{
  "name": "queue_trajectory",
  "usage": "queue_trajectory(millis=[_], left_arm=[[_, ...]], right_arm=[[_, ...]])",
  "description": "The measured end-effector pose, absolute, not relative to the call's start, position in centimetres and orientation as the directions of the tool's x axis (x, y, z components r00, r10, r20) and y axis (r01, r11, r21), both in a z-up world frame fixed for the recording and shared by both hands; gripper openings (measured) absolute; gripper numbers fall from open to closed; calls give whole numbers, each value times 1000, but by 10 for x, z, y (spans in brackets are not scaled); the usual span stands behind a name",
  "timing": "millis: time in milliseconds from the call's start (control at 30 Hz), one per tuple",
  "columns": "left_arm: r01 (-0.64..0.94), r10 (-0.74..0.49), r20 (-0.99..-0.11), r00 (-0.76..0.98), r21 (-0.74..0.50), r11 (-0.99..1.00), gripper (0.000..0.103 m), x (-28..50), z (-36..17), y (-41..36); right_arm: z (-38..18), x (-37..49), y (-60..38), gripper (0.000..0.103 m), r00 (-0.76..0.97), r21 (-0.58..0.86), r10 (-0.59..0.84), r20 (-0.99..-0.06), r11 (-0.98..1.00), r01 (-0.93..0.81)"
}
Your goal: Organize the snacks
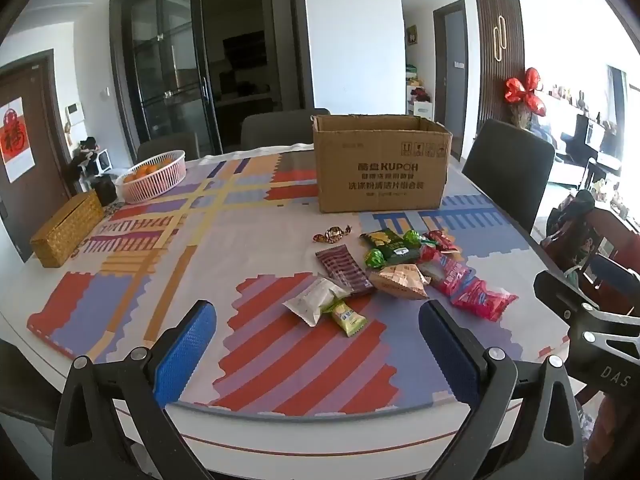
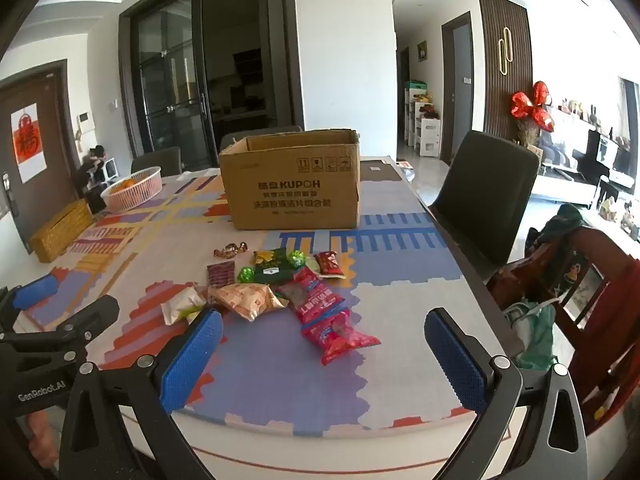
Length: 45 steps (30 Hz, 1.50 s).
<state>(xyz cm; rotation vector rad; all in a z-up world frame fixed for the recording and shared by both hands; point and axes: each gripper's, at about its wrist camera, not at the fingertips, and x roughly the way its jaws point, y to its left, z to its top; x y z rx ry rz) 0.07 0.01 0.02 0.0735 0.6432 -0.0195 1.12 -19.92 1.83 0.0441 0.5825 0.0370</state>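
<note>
We have not started yet: our left gripper (image 1: pixel 318 344) and right gripper (image 2: pixel 324 350) are wide apart and empty, all the snacks (image 1: pixel 400 268) lie on the table (image 1: pixel 280 360) near the box (image 1: pixel 380 164)

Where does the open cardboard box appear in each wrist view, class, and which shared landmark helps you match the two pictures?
Left wrist view: the cardboard box stands right of centre, upper half, beyond the snack pile.
Right wrist view: the cardboard box stands near centre, slightly left, again beyond the snacks.
Shared landmark: the pink basket of oranges, on the table to the box's left in both.
</note>
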Motion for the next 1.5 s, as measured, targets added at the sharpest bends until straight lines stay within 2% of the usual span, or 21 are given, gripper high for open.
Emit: queue_trajectory(millis=[667, 1500], left_arm=[[55, -14, -528, 849, 63, 997, 103, -31, 15, -2], [54, -18, -509, 861, 55, 997, 103, -40, 18, -1]], right_arm=[[28, -15, -199, 102, 860, 32, 55, -508, 998, -45], [26, -18, -200, 102, 868, 50, 75, -492, 997, -58]])
